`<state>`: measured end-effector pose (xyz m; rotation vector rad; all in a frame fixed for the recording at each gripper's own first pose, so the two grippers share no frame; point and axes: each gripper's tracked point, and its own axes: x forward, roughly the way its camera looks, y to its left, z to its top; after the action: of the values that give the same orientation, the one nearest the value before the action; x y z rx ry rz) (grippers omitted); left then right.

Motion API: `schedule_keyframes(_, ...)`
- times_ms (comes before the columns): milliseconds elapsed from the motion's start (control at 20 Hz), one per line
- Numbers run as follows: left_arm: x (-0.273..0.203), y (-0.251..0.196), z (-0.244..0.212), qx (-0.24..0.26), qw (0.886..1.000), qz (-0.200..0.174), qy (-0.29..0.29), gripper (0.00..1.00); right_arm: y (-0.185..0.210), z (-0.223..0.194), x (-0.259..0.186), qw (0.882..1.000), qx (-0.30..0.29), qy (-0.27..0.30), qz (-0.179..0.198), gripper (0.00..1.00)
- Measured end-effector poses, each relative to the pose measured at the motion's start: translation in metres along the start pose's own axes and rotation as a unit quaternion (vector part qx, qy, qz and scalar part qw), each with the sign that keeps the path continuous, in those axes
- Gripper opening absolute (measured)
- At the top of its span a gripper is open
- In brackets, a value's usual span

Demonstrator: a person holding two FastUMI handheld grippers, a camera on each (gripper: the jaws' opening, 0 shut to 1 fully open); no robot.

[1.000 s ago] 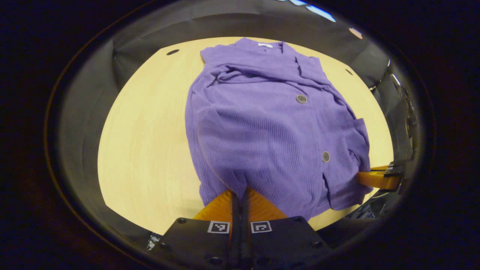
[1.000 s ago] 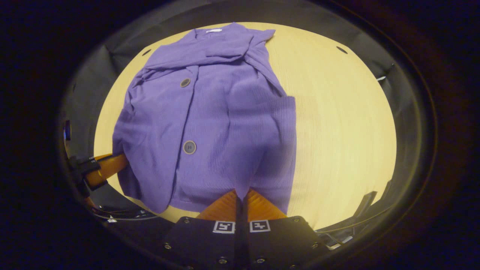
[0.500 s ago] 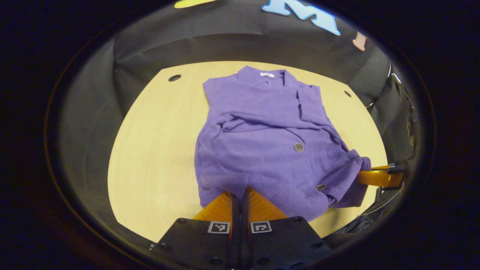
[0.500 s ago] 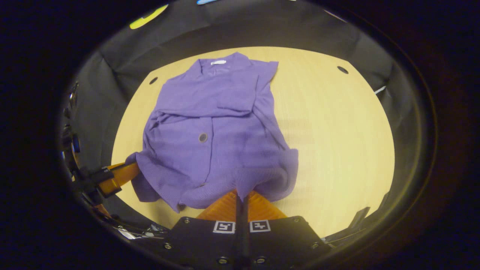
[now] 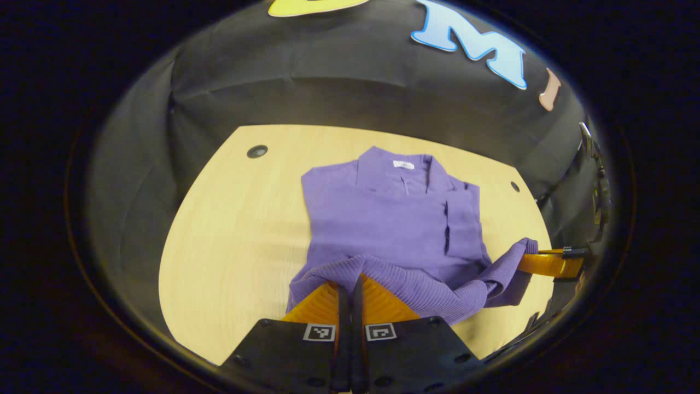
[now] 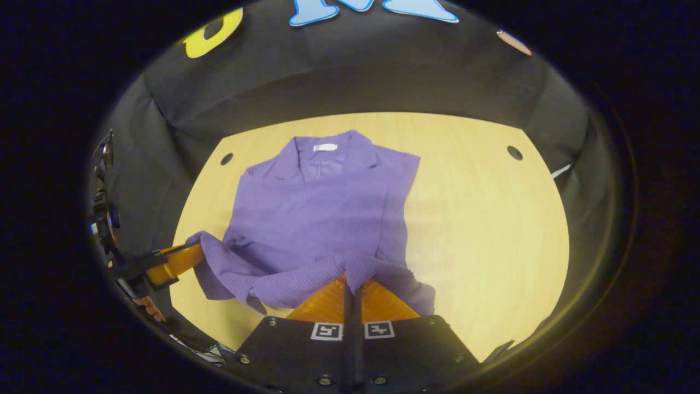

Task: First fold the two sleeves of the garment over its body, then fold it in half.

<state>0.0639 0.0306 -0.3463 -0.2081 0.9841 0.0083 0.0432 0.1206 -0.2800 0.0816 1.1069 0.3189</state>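
Note:
A purple knit cardigan (image 5: 388, 219) lies on the light wooden table (image 5: 235, 219), collar at the far end, both sleeves laid across its body. My left gripper (image 5: 350, 284) is shut on the ribbed bottom hem (image 5: 415, 287), held up off the table over the near half. In the left gripper view the other gripper's orange fingers (image 5: 547, 262) pinch the hem's right corner. In the right gripper view the cardigan (image 6: 322, 208) spreads ahead, and my right gripper (image 6: 353, 287) is shut on the hem (image 6: 295, 282). The left gripper's fingers (image 6: 175, 262) hold the far left corner there.
Black cloth walls (image 5: 339, 76) close the booth behind and beside the table. Small round holes sit near the table's far corners (image 5: 257, 151) (image 6: 514, 152). Bare wood lies to the cardigan's left (image 5: 229, 241) and to its right (image 6: 481, 230).
Both grippers have carried the hem up and forward toward the collar. The buttoned front, visible before, is now hidden under the raised hem, and the view has tilted up toward the back wall.

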Motion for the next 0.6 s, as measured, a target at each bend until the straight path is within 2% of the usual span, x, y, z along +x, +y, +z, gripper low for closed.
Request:
schedule_keyframes(300, 0.033, 0.002, 0.073, 0.001, 0.999, 0.001, -0.035, 0.06, -0.004, 0.080, 0.017, 0.999, 0.016, -0.044, 0.001, 0.00)
schedule_keyframes(600, 0.073, 0.002, 0.124, 0.004, 0.999, 0.002, -0.053, 0.06, -0.009, 0.138, 0.046, 0.996, 0.041, -0.073, 0.002, 0.00)
